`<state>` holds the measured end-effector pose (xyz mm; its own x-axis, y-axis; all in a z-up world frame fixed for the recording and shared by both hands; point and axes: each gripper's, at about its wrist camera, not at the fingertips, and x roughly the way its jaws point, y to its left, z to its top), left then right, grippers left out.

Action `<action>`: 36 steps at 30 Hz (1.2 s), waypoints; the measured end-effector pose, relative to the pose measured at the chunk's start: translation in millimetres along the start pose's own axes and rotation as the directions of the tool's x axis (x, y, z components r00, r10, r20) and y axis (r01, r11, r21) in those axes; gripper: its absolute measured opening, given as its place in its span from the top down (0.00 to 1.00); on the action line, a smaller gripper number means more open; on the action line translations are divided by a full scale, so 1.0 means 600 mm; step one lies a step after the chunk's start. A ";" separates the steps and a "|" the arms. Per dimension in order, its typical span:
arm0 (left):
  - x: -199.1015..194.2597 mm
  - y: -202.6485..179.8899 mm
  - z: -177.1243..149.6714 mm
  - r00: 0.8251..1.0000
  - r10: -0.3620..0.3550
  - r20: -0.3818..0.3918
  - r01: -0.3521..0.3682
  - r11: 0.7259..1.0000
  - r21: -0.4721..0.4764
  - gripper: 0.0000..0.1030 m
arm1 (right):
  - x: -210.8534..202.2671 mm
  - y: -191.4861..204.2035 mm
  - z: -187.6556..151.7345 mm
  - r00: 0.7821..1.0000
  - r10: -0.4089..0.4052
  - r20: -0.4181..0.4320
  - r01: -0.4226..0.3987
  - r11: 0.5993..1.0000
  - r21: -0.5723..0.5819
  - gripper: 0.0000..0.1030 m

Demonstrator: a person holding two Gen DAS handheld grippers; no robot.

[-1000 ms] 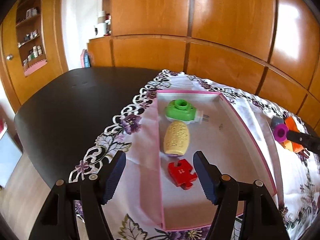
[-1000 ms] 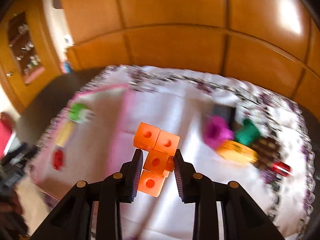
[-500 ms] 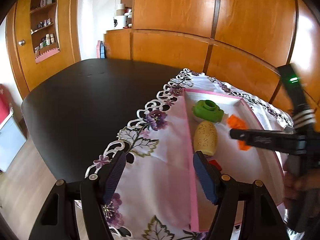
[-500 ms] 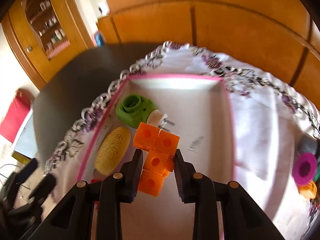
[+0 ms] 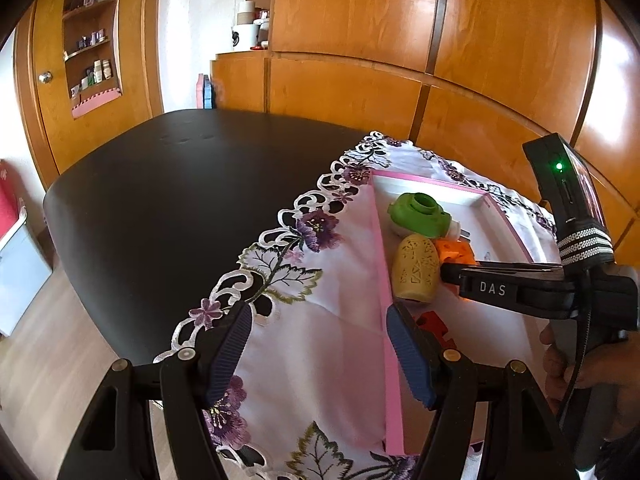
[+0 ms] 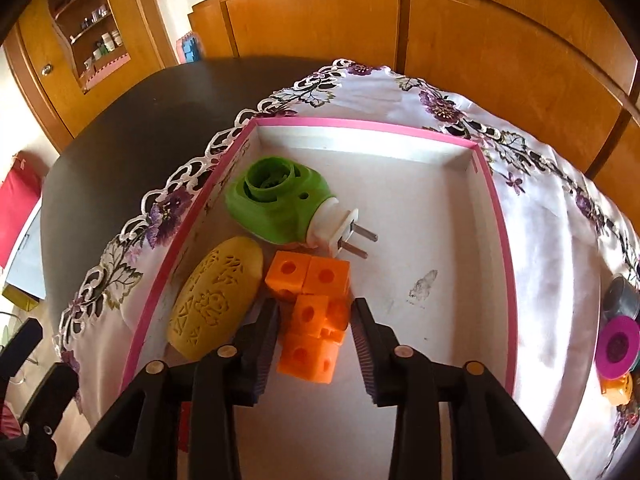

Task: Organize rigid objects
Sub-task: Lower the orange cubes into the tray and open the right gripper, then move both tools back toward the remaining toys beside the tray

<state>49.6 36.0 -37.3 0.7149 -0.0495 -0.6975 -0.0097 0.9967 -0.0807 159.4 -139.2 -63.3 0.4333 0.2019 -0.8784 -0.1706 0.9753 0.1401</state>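
An orange block of joined cubes [image 6: 316, 320] lies on the floor of the pink-rimmed white tray [image 6: 360, 124], beside a yellow patterned oval [image 6: 216, 300] and a green plug-in device [image 6: 280, 204]. My right gripper [image 6: 314, 308] straddles the cubes with its jaws opening. Small gaps show between the pads and the block. In the left wrist view the same cubes [image 5: 454, 250] peek out behind the right gripper's finger. A red puzzle piece [image 5: 430, 322] lies partly hidden behind my left gripper [image 5: 320, 352]. That gripper hangs open and empty over the cloth at the tray's left wall [image 5: 382, 260].
A magenta disc [image 6: 616, 344], a grey roll [image 6: 620, 296] and a small orange piece [image 6: 618, 390] lie on the flowered cloth right of the tray. The dark table [image 5: 180, 200] runs off to the left. A person's hand [image 5: 580, 368] holds the right gripper. Wooden cabinets stand behind.
My right gripper carried the orange cubes from above the cloth into the tray and lowered them, and its jaws have parted from the block. The left gripper drifted slightly left, still open.
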 end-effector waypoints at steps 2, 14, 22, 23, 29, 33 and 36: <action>-0.003 -0.003 0.000 1.000 -0.002 0.002 0.002 1.000 0.005 0.32 | -0.004 -0.001 -0.004 1.000 0.013 -0.003 -0.013 1.000 0.011 0.64; -0.020 -0.024 -0.003 1.000 -0.021 0.015 0.020 0.999 0.036 0.30 | -0.055 -0.015 -0.020 0.997 0.016 0.080 -0.021 0.998 0.060 0.57; -0.031 -0.041 -0.005 0.999 -0.038 0.021 0.037 0.997 0.064 0.29 | -0.099 -0.026 -0.040 0.989 -0.018 0.148 0.008 0.998 0.066 0.57; -0.033 -0.044 -0.005 0.999 -0.041 0.022 0.039 0.997 0.070 0.29 | -0.109 -0.029 -0.043 0.987 -0.026 0.161 0.016 0.998 0.062 0.57; -0.045 -0.067 -0.006 0.998 -0.058 0.036 0.053 0.992 0.113 0.27 | -0.160 -0.067 -0.062 0.970 -0.080 0.229 0.066 0.995 0.070 0.37; -0.049 -0.085 -0.009 0.997 -0.072 0.035 0.066 0.988 0.141 0.27 | -0.193 -0.112 -0.077 0.960 -0.119 0.255 0.096 0.990 0.101 0.36; -0.050 -0.100 -0.013 0.996 -0.082 0.030 0.076 0.984 0.163 0.27 | -0.217 -0.156 -0.091 0.951 -0.158 0.268 0.125 0.983 0.136 0.36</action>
<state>23.4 -22.7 -16.8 0.7340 -0.1294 -0.6667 0.1593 0.9871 -0.0162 70.6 -262.0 13.1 0.6756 0.0620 -0.7346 0.0069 0.9959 0.0903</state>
